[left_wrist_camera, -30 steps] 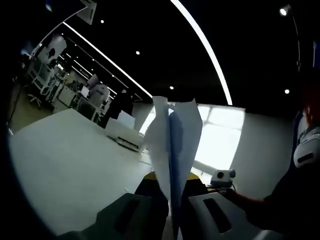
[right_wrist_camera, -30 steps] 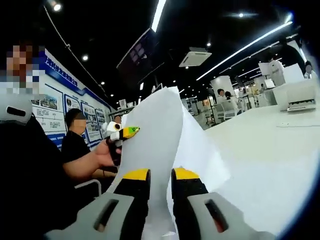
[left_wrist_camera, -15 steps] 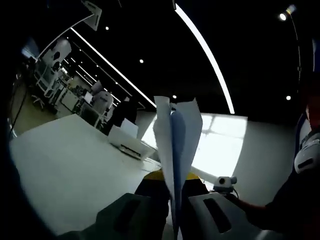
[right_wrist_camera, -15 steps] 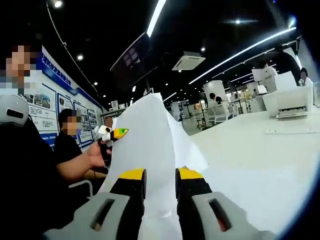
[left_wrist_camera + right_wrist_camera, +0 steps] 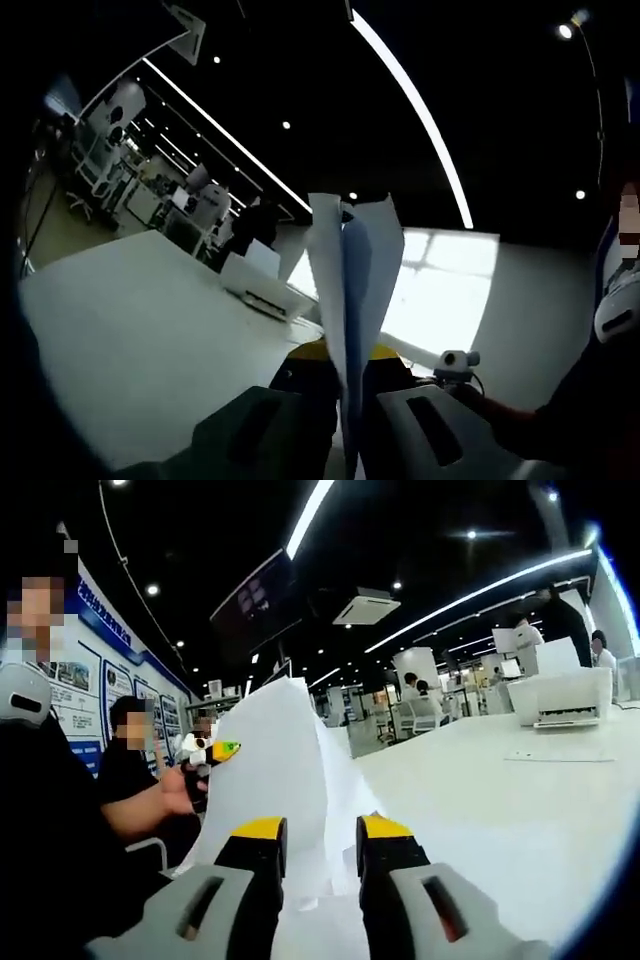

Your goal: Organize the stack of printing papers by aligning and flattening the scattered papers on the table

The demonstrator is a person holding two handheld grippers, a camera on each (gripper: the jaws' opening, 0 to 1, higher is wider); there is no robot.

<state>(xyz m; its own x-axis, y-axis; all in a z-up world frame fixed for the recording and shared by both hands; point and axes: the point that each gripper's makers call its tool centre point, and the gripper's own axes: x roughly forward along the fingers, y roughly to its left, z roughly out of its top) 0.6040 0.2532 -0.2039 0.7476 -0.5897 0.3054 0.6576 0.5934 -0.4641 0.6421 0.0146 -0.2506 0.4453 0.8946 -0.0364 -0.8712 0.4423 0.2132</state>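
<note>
Open white table (image 5: 520, 810), printer (image 5: 570, 698) far side, loose sheet (image 5: 545, 755) nearby

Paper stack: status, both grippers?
Left gripper shut on paper stack, right gripper shut on it too. Stack held edge-up above white table. Nothing in the way.

White papers (image 5: 275, 780), white table (image 5: 130, 330), yellow-tipped grey right gripper (image 5: 322, 832).

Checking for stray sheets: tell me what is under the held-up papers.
In the right gripper view the papers stand between the jaws over the white table. The spot directly beneath them is covered.
</note>
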